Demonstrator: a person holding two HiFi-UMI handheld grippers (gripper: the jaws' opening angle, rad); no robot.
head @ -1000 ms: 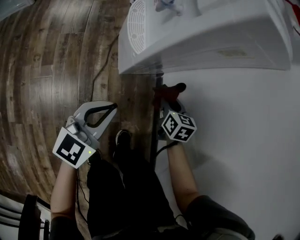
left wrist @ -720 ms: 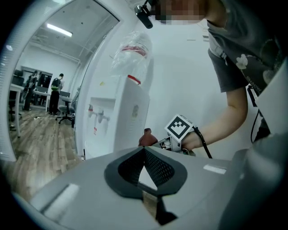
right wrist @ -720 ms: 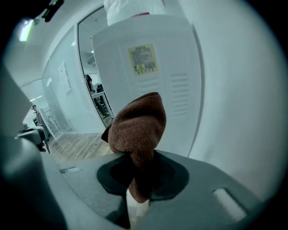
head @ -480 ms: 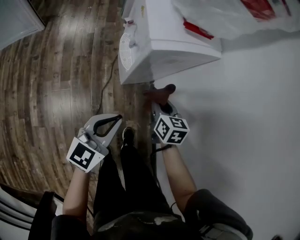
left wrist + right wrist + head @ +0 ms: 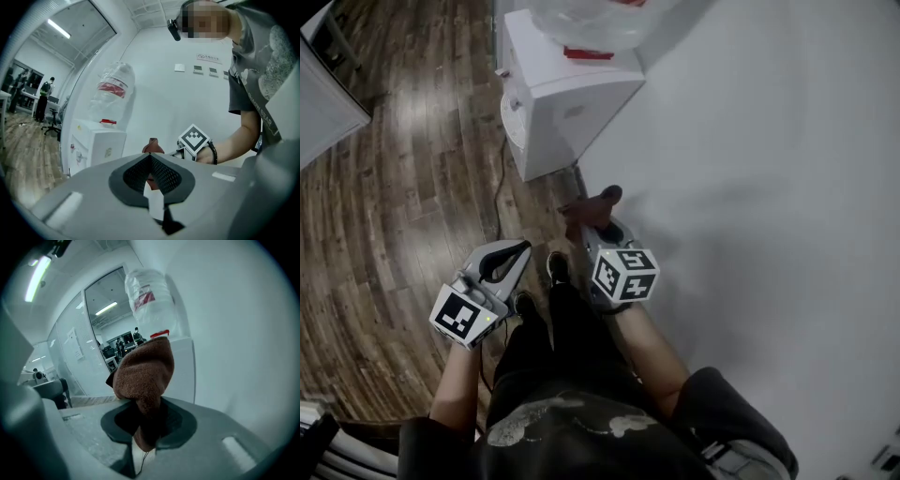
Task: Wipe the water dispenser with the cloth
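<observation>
- The water dispenser [image 5: 567,103], a white cabinet with a bottle [image 5: 591,19] on top, stands on the wood floor [image 5: 394,187] against the wall [image 5: 769,187]. It looks smaller and farther off than a second ago, so you have drawn back from it.
- The brown cloth [image 5: 592,202] is bunched in your right tongs [image 5: 598,225], which are clamped on it. It now hangs clear of the cabinet.
- Your left tongs [image 5: 520,248] are closed together on nothing, low beside your leg.
- That wiping pass looks over. You would need to step in again for another face.
</observation>
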